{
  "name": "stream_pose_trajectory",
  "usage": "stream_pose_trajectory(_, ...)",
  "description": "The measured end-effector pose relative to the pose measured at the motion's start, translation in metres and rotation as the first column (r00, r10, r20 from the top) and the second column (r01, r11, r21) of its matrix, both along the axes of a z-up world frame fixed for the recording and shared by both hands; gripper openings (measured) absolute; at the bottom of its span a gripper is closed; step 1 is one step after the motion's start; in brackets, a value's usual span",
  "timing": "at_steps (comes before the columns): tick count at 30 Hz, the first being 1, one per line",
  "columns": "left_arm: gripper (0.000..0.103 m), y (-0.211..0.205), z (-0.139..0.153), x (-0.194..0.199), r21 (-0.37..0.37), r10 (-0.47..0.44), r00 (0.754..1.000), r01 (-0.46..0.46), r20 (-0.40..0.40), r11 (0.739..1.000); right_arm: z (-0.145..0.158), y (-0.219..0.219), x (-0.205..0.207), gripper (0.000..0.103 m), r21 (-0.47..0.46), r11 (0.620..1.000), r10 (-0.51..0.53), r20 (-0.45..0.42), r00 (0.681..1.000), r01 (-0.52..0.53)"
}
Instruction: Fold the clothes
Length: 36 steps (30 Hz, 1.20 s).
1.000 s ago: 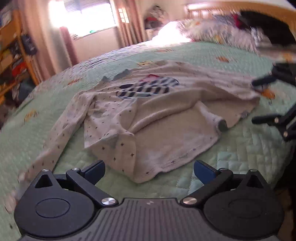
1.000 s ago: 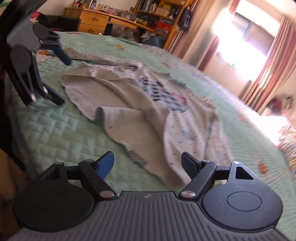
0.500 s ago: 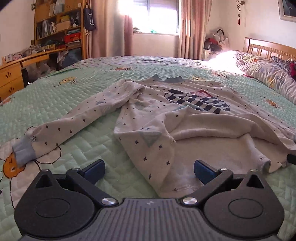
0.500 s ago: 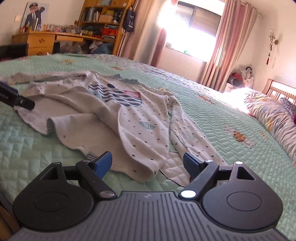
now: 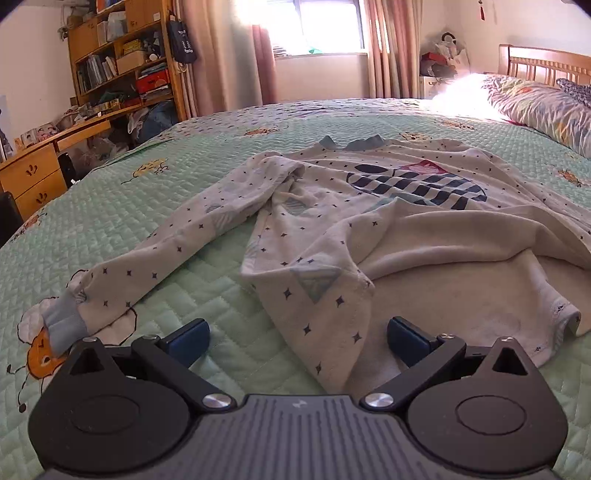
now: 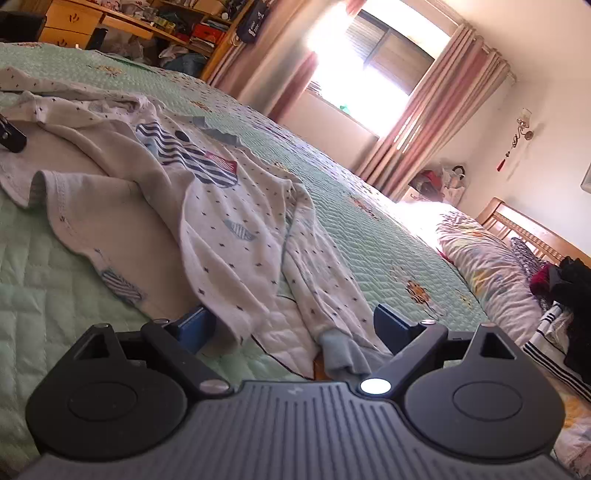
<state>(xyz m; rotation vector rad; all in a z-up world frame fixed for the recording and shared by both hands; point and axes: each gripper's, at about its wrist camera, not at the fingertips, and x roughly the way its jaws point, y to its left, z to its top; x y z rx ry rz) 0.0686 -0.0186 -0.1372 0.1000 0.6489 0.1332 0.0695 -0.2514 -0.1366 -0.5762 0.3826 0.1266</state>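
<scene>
Left wrist view: left gripper [image 5: 297, 338] low over the mint-green quilted bedspread [image 5: 110, 229], black arms spread, blue pads [image 5: 186, 338] wide apart and gripping nothing. Between those pads, the nearest hem corner of the cream long-sleeved top with small dark stars and a navy wavy-striped chest print [image 5: 332, 229], untouched by either pad. Top crumpled on the bedspread, lower part turned up to bare a plain cream inside [image 5: 454, 280]. One sleeve stretched toward the left of the top, ending in a pale blue cuff [image 5: 62, 321] just beyond the left pad, lying on an orange cartoon print. Pale blue collar [image 5: 351, 142] at the far end of the top. Beyond the top, a curtained window [image 5: 317, 26]; left of it, a wooden bookshelf and desk [image 5: 122, 62]; right of it, a floral pillow [image 5: 539, 107] by a wooden headboard.

Right wrist view: right gripper [image 6: 291, 326] also low at the top [image 6: 229, 229], jaws having just been opening, now wide, clamped on nothing. Folded edge of the top draped against the left blue pad [image 6: 194, 326]; second sleeve's blue cuff [image 6: 343, 356] lying between the pads, close to the gripper body. Far left of the top, one black fingertip of the other gripper [image 6: 11, 136] above the fabric.
</scene>
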Motion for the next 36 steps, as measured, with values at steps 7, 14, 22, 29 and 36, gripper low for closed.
stream_pose_trajectory(7, 0.103, -0.007, 0.001, 0.014, 0.162, 0.03, 0.999, -0.034, 0.024, 0.986, -0.005, 0.013, 0.012, 0.093, -0.063, 0.998, -0.007, 0.038, 0.999, 0.009)
stream_pose_trajectory(14, 0.103, -0.015, -0.001, 0.002, 0.35, 0.059, 0.994, -0.088, 0.093, 0.933, -0.007, 0.01, 0.011, 0.096, -0.052, 0.998, -0.024, 0.037, 0.999, 0.026)
stream_pose_trajectory(22, 0.103, 0.02, 0.003, -0.008, 0.327, 0.211, 0.973, -0.229, 0.091, 0.917, -0.007, 0.008, 0.011, 0.096, -0.046, 0.999, -0.027, 0.03, 0.999, 0.028)
stream_pose_trajectory(29, 0.103, -0.004, -0.002, 0.007, 0.418, 0.107, 0.991, -0.132, 0.083, 0.899, -0.009, 0.007, 0.009, 0.096, -0.045, 0.999, -0.02, 0.041, 0.999, 0.022)
stream_pose_trajectory(36, 0.103, 0.055, 0.005, -0.027, 0.314, 0.282, 0.954, -0.299, 0.098, 0.901, -0.008, 0.004, 0.0, 0.096, -0.174, 0.982, -0.055, 0.078, 0.995, 0.068)
